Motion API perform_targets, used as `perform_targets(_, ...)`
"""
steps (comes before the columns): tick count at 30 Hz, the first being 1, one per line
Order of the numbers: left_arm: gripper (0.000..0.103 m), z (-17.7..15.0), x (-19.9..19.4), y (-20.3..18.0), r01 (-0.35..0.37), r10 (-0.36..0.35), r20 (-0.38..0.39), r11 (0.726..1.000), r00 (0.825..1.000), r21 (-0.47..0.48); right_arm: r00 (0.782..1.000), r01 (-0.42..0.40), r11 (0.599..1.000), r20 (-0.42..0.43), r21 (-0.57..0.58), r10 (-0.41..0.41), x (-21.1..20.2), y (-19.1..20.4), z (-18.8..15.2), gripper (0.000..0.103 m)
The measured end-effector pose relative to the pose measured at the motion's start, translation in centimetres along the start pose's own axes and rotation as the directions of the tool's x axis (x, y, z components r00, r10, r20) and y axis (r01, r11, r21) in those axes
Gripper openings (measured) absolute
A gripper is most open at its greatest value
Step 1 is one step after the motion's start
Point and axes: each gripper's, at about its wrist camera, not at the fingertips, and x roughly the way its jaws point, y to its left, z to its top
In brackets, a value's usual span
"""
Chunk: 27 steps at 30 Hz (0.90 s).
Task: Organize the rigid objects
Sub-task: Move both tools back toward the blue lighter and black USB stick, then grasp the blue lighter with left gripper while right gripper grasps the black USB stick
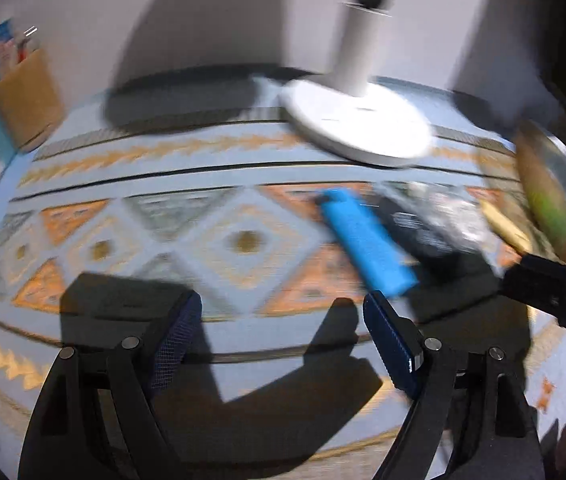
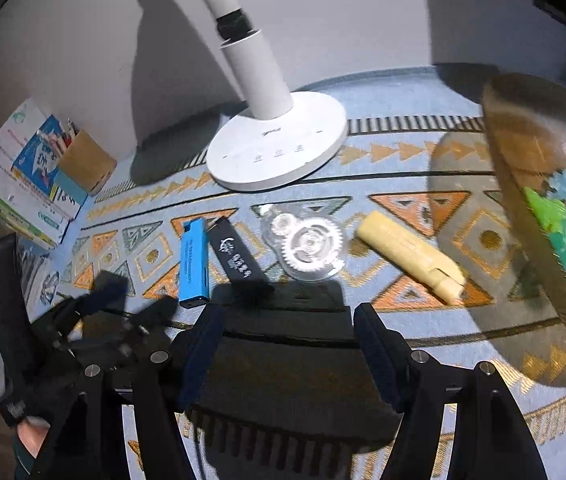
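Blue lighter (image 1: 367, 240) lies at one o'clock, just beyond the left tool (image 1: 283, 344), whose jaws stand apart, empty.

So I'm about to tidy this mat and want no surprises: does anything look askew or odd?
Nothing looks damaged or spilled. The blue lighter, black lighter, clear gear-wheel piece and cream tube lie loose at mixed angles, the two lighters side by side. The round tray on the right appears tilted.

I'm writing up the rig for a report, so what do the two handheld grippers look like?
Both match: the left gripper and right gripper have black angular linkage arms joined by round silver pivot pins, and flat fingers faced with dark blue textured pads. No cables or sleeves are clearly visible.
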Motion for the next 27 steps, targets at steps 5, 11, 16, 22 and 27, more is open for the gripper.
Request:
perform_targets(5, 0.08, 0.9, -0.6, 2.6, 0.078, -0.078, 0.006, 0.994, 0.997, -0.072, 0.999, 0.047, 0.994, -0.003, -0.095, -0.047, 2.0, 1.8, 0.4, 0.057)
perform_targets(11, 0.08, 2.0, -0.4, 0.4, 0.204, -0.204, 0.003, 0.979, 0.979, -0.028, 0.996, 0.092, 0.978, 0.005, -0.185, -0.093, 3.9, 2.9, 1.0, 0.048)
perform_targets(16, 0.079, 2.3, 0.5, -1.5, 0.221, -0.221, -0.015, 0.975, 0.975, -0.007, 0.993, 0.119, 0.962, 0.02, -0.247, -0.118, 5.2, 4.2, 1.4, 0.048)
perform_targets(22, 0.079, 2.4, 1.5, -3.8, 0.191, -0.19, -0.029, 0.981, 0.981, 0.043, 0.988, 0.154, 0.948, 0.048, -0.28, -0.146, 4.7, 4.2, 0.4, 0.028)
perform_targets(27, 0.066, 2.3, 1.9, -6.2, 0.114, -0.113, -0.014, 0.986, 0.993, 0.124, 0.989, 0.147, 0.968, 0.042, -0.204, -0.142, 2.7, 1.7, -1.0, 0.027)
